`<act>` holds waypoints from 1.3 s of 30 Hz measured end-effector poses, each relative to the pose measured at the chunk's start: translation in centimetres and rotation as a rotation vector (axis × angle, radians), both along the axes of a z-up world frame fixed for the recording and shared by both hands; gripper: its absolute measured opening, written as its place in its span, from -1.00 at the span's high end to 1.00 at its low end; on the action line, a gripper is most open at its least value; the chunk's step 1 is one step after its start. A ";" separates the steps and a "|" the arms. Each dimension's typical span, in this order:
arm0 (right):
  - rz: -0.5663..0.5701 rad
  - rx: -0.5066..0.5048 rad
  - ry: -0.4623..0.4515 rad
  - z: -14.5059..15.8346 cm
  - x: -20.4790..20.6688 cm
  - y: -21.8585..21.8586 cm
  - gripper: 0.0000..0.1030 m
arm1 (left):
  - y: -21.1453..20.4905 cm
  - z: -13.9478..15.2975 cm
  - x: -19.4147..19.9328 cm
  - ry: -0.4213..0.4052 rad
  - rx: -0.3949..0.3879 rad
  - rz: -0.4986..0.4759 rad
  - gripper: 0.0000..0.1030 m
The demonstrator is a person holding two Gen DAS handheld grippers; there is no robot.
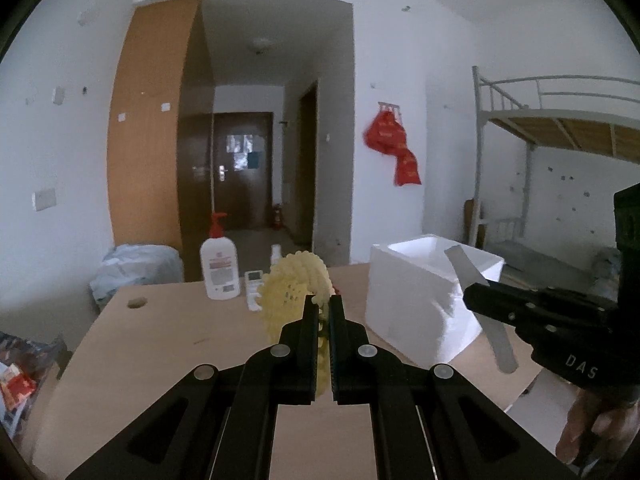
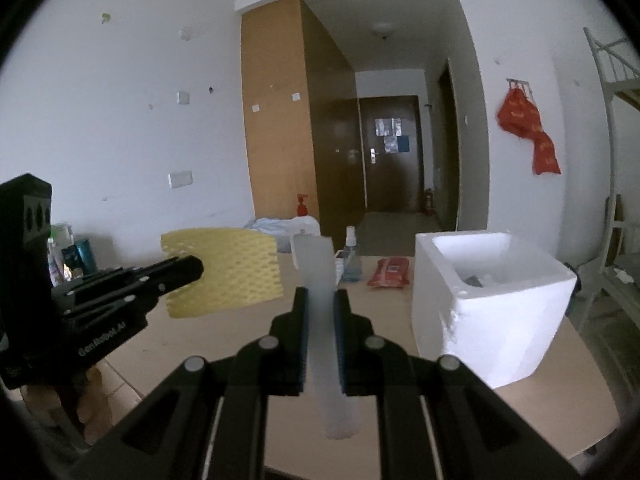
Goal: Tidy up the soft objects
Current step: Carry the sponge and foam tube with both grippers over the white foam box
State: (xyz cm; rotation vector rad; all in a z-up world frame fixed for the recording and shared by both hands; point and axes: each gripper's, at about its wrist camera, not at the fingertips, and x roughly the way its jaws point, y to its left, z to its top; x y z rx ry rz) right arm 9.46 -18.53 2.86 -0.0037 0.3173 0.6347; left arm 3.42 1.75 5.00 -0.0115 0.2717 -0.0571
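Left gripper [image 1: 322,312] clenched on a yellow foam net [image 1: 294,290], held up above the table [image 1: 168,340] near its far edge; right gripper [image 2: 321,304] clamped on a translucent white foam strip [image 2: 320,276], also lifted off the table. White foam box [image 2: 492,300] standing toward the right edge, lotion bottle [image 1: 219,266] at the far edge

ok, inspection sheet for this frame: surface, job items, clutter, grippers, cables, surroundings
Surface: light wooden table, round hole near its far left corner.
Job's things: yellow foam mesh sleeve and translucent white foam strip, both held; open white polystyrene box on the table.
Clutter: white pump bottle with red top, clear spray bottle, red packet.
Grippers: left gripper shut on the sleeve; right gripper shut on the strip.
Cables: nothing seen.
Surroundings: metal loft bed, red bags on wall hooks.
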 end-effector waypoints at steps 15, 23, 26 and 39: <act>-0.257 0.006 -0.007 -0.2 -1.5 -7.6 0.71 | -8.2 0.2 1.9 0.017 0.014 -0.262 0.90; -0.316 0.018 0.001 -0.2 -1.4 -9.2 0.71 | -11.6 0.3 2.3 0.015 0.022 -0.335 0.90; -0.357 0.000 -0.012 -0.2 -1.4 -8.8 0.71 | -11.9 0.2 2.5 0.017 0.023 -0.337 0.90; -0.508 -0.110 -0.091 0.0 -1.5 -7.3 0.71 | -11.1 0.0 3.0 0.022 0.018 -0.319 0.90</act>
